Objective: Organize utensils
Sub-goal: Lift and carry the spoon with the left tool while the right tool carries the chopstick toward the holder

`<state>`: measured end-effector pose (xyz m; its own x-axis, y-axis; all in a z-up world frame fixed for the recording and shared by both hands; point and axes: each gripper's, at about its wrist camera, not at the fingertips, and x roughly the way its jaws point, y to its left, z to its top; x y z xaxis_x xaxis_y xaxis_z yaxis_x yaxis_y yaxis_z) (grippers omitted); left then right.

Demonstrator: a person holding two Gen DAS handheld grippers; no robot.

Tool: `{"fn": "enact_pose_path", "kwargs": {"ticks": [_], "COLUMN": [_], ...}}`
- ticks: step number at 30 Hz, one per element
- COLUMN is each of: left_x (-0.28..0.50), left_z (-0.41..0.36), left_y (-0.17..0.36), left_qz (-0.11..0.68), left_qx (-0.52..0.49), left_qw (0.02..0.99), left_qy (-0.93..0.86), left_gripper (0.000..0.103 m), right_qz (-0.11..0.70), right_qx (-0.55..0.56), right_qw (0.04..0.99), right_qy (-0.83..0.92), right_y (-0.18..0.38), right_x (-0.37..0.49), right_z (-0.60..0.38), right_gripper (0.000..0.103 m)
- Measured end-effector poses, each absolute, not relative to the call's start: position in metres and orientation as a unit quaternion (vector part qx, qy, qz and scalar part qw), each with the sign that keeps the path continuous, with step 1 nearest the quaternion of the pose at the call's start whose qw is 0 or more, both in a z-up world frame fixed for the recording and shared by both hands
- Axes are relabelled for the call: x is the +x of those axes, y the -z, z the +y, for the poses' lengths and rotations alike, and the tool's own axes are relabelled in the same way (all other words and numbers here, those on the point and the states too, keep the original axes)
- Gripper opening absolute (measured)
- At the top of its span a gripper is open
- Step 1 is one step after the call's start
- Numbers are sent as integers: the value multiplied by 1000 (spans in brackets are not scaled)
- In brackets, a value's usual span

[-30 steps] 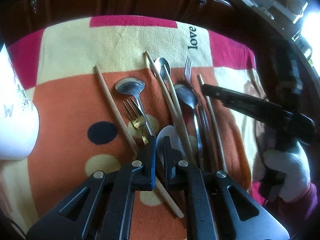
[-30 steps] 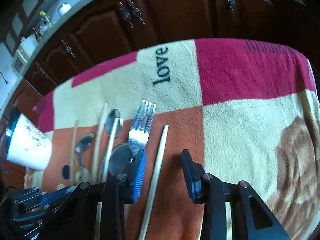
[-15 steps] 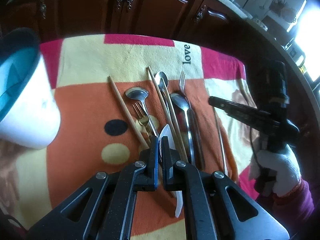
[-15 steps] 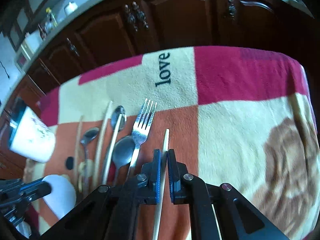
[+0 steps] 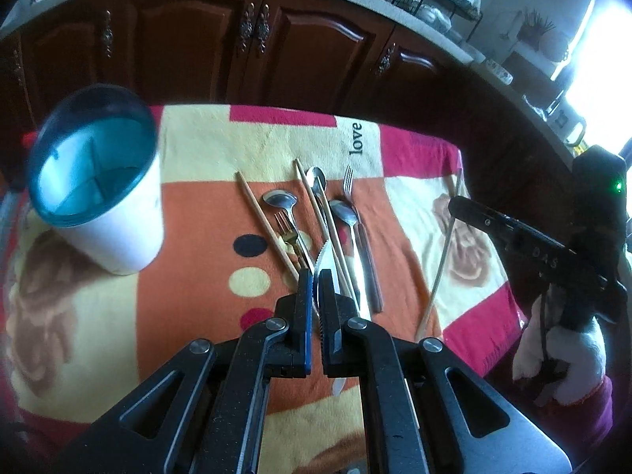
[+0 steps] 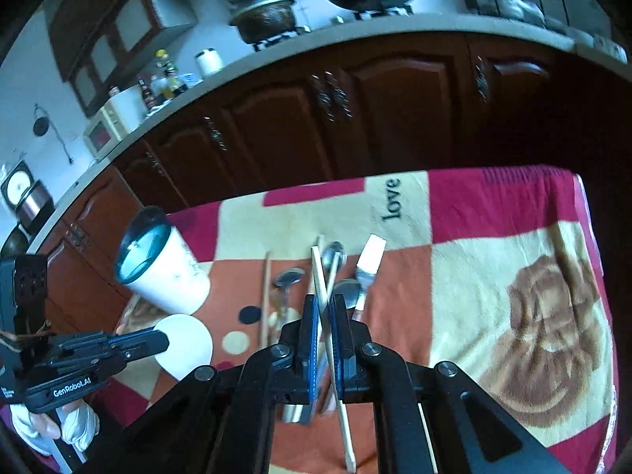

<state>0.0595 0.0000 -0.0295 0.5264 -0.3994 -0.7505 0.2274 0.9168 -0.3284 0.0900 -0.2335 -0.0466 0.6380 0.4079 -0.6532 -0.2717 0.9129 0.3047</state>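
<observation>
Pickup step done: left tool (image 5: 315, 276) was clamped shut on the white knife (image 5: 327, 266), right tool (image 6: 323, 303) shut on a chopstick (image 6: 320, 276). Next move, I judged: carry both to the holder cup (image 5: 114, 233) at 10 o'clock and drop handles in.

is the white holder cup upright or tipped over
Upright: the white holder cup stands on its base on the blanket, blue-rimmed mouth facing up, dividers visible inside.

Daylight floods in from the window (image 5: 604, 51) at upper right of the left wrist view, blown out to white glare. The cabinets (image 5: 252, 47) sit dim. Fisheye bending darkens the corners. The right wrist view looks motion-blurred, the fork (image 6: 365, 272) perhaps smeared.
</observation>
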Motion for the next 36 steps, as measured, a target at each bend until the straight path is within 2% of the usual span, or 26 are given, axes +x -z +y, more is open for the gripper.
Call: {"fn": "enact_pose_path", "kwargs": {"ticks": [17,27,32,35,36], "left_x": [34,46,52,52,52], "left_z": [45,107,132,137,138], "left_y": [-21,-70,-87,-86,-86], "left_qz": [399,359,338,336,336], "left_qx": [-94,-133,-138,-142,-143], "left_qw": [900,916,926,926,926], "left_qy": [146,119,97,96,97], "left_gripper": [2,2,2,2,2], "right_qz": [318,284,280,310,328], "right_qx": [64,47,40,56,67], "right_qw": [913,913,913,899,894], "right_qy": [-248,-287,-295,-303,-298], "right_y": [-27,-66,-72,-60,-49], "right_x": [76,91,100,113,118], "right_z": [-166,-117,-106,-114,-120], "right_gripper": [4,4,4,4,8]}}
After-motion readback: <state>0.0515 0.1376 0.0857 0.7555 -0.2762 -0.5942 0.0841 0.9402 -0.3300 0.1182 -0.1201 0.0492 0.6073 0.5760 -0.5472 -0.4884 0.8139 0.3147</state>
